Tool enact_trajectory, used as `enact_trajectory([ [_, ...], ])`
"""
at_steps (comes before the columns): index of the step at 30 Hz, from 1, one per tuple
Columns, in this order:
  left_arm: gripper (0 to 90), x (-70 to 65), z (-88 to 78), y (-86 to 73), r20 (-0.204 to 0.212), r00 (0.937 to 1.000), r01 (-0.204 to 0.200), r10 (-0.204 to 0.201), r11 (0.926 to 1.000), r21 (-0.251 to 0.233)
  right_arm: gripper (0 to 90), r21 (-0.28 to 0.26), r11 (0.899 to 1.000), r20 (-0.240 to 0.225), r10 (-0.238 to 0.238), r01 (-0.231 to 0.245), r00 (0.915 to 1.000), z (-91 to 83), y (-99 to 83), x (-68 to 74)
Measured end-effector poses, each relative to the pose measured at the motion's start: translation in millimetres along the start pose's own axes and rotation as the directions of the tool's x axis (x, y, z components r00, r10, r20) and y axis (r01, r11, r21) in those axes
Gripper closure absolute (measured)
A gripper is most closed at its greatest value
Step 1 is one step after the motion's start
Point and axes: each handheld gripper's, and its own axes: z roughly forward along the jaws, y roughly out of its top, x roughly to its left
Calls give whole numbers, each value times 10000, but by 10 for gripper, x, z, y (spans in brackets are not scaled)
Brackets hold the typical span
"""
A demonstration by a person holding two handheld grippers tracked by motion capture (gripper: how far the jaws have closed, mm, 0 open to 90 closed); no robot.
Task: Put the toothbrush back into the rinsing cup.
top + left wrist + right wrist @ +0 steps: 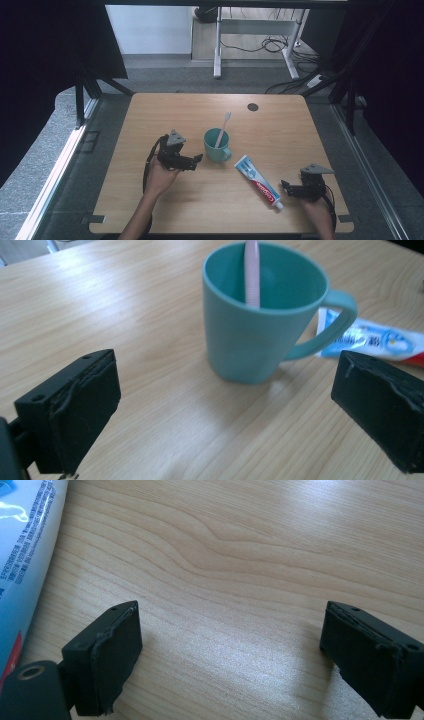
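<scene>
A teal mug (217,145) stands upright near the table's middle with a pink toothbrush (223,128) leaning in it, bristles up. My left gripper (198,159) is just left of the mug, open, pointing at it with nothing between its jaws; in the left gripper view the mug (257,315) and toothbrush (251,272) sit ahead of the spread jaws. A toothpaste tube (258,181) lies flat to the right of the mug, cap toward the front edge. My right gripper (285,187) rests open beside the tube's cap end; the tube (22,555) shows left of its jaws.
The wooden table (165,110) has a small dark round disc (253,107) near its far edge. Bare wood lies between the grippers. Beyond the table is grey floor with a desk frame (218,45) and cables (280,45).
</scene>
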Motion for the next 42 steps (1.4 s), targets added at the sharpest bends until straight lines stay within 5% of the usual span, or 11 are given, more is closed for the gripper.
enact_trajectory([
  [23,0,121,-320,-519,-400,9971,658,-649,9976,216,100,-16,10000,38,27,-27,10000,0,0,6],
  [42,0,62,-352,-877,-695,9961,622,-549,9922,1077,105,-31,10000,79,77,-77,9999,-1,-1,16],
])
